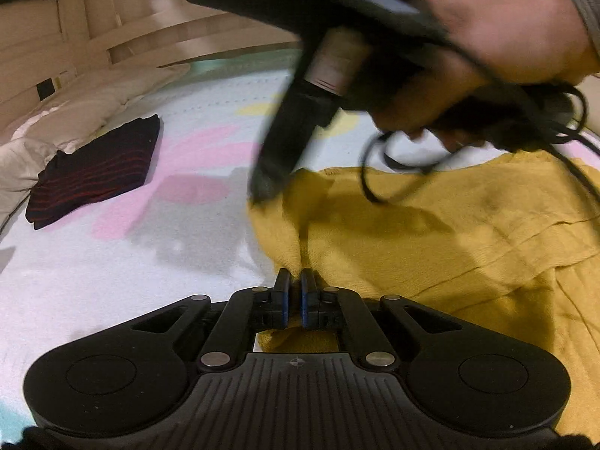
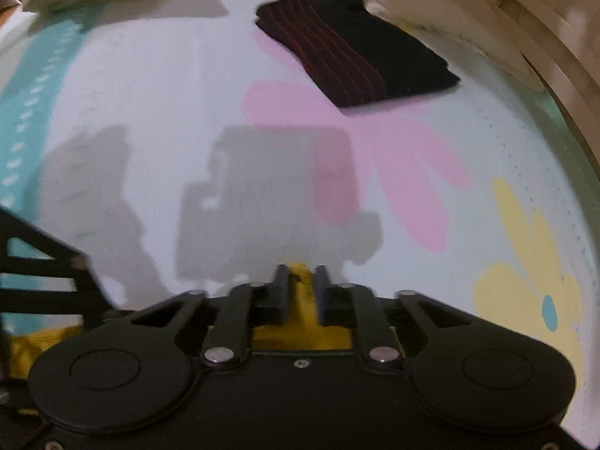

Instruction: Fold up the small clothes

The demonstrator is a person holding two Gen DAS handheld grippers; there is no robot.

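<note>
- Mustard-yellow knit garment lies spread on a bed sheet printed with pink and yellow flowers; it fills the right half of the left wrist view and its left edge runs down toward the left gripper.
- Left gripper has its blue-padded jaws drawn almost together, with a pinch of the garment's near edge caught between them; the cloth puckers into a small ridge just ahead of the tips.
- Right gripper, seen in its own camera, is closed on a fold of the same yellow fabric, which bunches up between the two dark fingers and shows again beneath the linkage.
- From the left wrist view, the right gripper comes down steeply from above, held by a hand, with its tip at the garment's far left corner; that part of the picture is blurred, so the contact itself is hard to read there.
- Dark folded garment with red stripes sits well apart on the sheet, near a beige pillow, and looks finished.
- Judging by the loose wrinkles and the way it gathers in the jaws, the yellow knit is soft, light and limp; it should drape and stretch rather than hold any shape.
- Such cloth probably slips little against the pads, yet a thin pinch could pull only the top layer.
- Sensible holds are the two corners of one edge, as now, so that the edge stays taut when carried over for the fold.
</note>
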